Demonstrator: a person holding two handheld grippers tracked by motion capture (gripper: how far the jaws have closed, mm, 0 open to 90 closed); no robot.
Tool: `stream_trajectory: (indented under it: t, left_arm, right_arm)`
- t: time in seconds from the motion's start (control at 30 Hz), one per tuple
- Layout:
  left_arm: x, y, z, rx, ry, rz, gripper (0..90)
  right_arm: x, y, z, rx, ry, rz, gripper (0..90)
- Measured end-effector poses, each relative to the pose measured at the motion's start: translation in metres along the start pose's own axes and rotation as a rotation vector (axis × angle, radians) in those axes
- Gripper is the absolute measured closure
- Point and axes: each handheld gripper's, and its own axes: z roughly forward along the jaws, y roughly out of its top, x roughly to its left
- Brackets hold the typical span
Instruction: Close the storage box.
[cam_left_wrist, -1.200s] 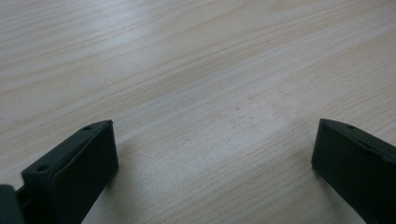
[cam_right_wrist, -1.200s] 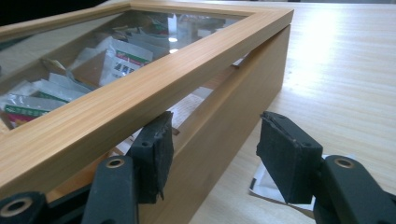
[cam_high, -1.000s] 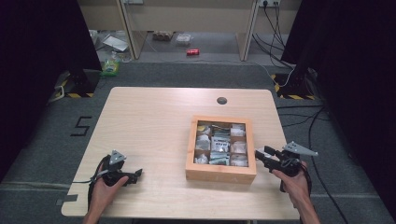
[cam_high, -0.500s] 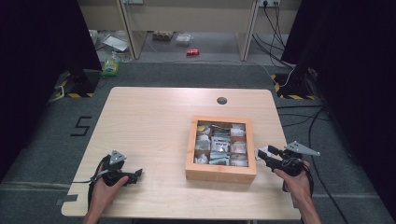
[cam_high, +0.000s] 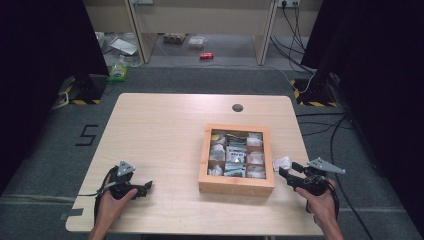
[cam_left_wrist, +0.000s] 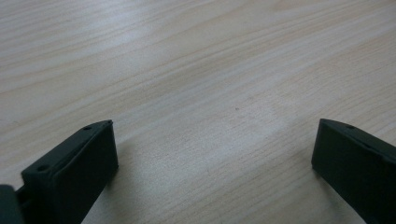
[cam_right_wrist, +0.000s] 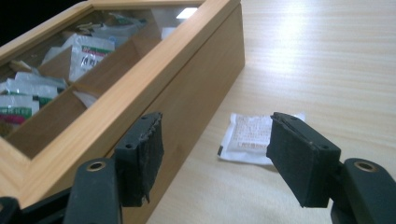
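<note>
Since prev. frame, right gripper (cam_right_wrist: 212, 154) fingers have just been opening, now wide w/ nothing pressed between; white sachet (cam_right_wrist: 247, 137) lies flat on bench (cam_high: 165, 135) just ahead of them, beside wooden box (cam_high: 235, 182). Left gripper (cam_left_wrist: 212, 154) unmoved, fingers wide over bare bench.

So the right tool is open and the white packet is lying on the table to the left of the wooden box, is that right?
Not quite. The white packet lies on the table to the right of the wooden box, as the high view shows. The right tool is open, just behind it.
</note>
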Motion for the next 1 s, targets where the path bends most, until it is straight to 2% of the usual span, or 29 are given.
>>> stream_trajectory:
  t: [0.17, 0.37, 0.5, 0.7, 1.0]
  left_arm:
    - [0.0, 0.0, 0.0, 0.0, 0.0, 0.0, 0.0]
    - [0.0, 0.0, 0.0, 0.0, 0.0, 0.0, 0.0]
    - [0.0, 0.0, 0.0, 0.0, 0.0, 0.0, 0.0]
    - [0.0, 0.0, 0.0, 0.0, 0.0, 0.0, 0.0]
    - [0.0, 0.0, 0.0, 0.0, 0.0, -0.001, 0.0]
  right_arm:
    - [-0.001, -0.008, -0.006, 0.004, -0.012, 0.009, 35.6]
    - [-0.001, -0.018, -0.012, 0.02, -0.025, -0.004, 34.9]
    - [0.0, -0.022, -0.013, 0.03, -0.021, -0.007, 32.5]
    - [0.002, -0.029, -0.014, 0.064, -0.039, -0.03, 30.2]
    - [0.002, -0.036, -0.014, 0.098, -0.054, -0.025, 26.3]
